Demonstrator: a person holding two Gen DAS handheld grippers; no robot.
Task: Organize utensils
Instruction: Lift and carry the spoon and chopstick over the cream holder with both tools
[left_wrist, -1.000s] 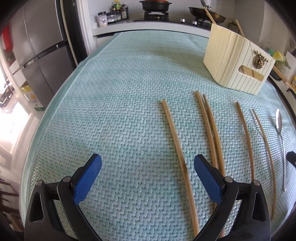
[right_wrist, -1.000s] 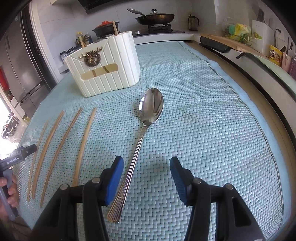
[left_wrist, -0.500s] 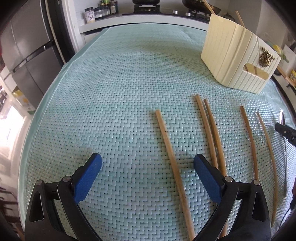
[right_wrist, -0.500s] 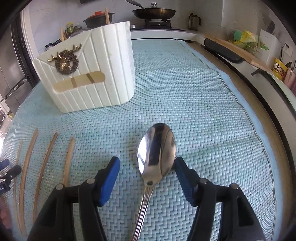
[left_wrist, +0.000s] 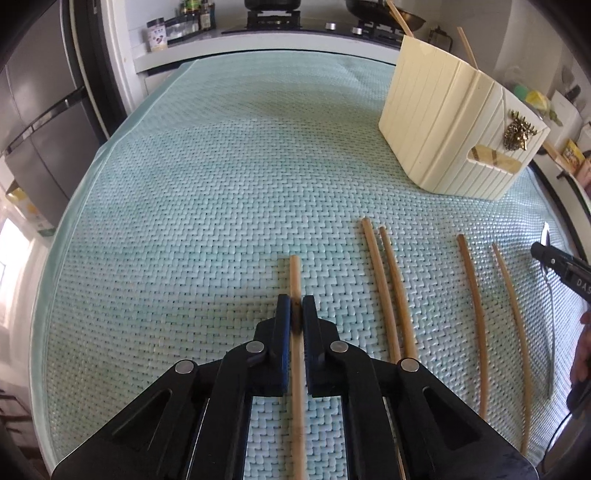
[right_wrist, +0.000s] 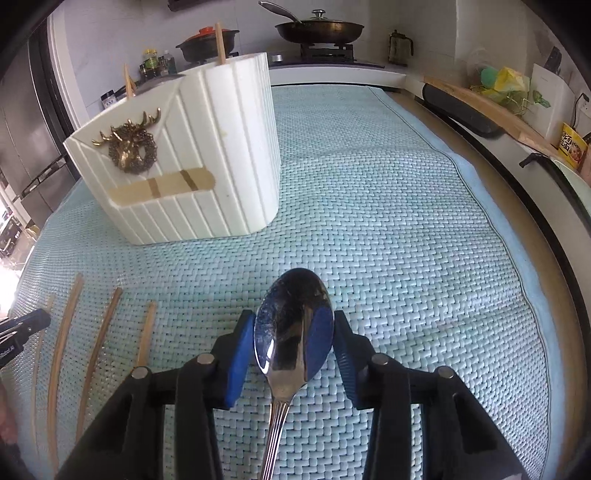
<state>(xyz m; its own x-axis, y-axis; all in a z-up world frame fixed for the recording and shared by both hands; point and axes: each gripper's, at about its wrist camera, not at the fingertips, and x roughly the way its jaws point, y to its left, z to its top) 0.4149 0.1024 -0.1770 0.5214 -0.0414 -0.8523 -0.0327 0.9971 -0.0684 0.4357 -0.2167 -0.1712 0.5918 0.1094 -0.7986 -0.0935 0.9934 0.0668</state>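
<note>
A: Item one, my left gripper (left_wrist: 295, 306)?

B: Blue pads closed tight on the leftmost chopstick (left_wrist: 295, 273). The stick runs straight between the jaws, its far tip poking out ahead onto the woven mat (left_wrist: 207, 192). I cannot tell whether it is off the mat.

A: Item two, my right gripper (right_wrist: 293, 328)?

B: Jaws closing, with the bowl of the steel spoon (right_wrist: 291, 325) between the pads. The left pad sits right at the bowl's rim; at the right pad I cannot tell contact, since the bowl mirrors the blue. The handle trails back under the gripper body.

A: Loose stock on the mat?

B: In my left view, a close pair of chopsticks (left_wrist: 388, 291) just right of the held one, then two more chopsticks (left_wrist: 495, 314) further right, set apart from each other. All point roughly away from me.

A: The holder?

B: A cream ribbed utensil holder (right_wrist: 207, 166) stands upright at the far side of the mat, with a brass deer-head ornament (right_wrist: 131, 146) on its front. Two sticks (right_wrist: 220, 42) rise from its top. It stands well apart from the spoon and the loose chopsticks.

A: Surroundings?

B: A stove with a lidded pan (right_wrist: 319, 27) behind the mat, a refrigerator (left_wrist: 40, 122) off to the left.
</note>
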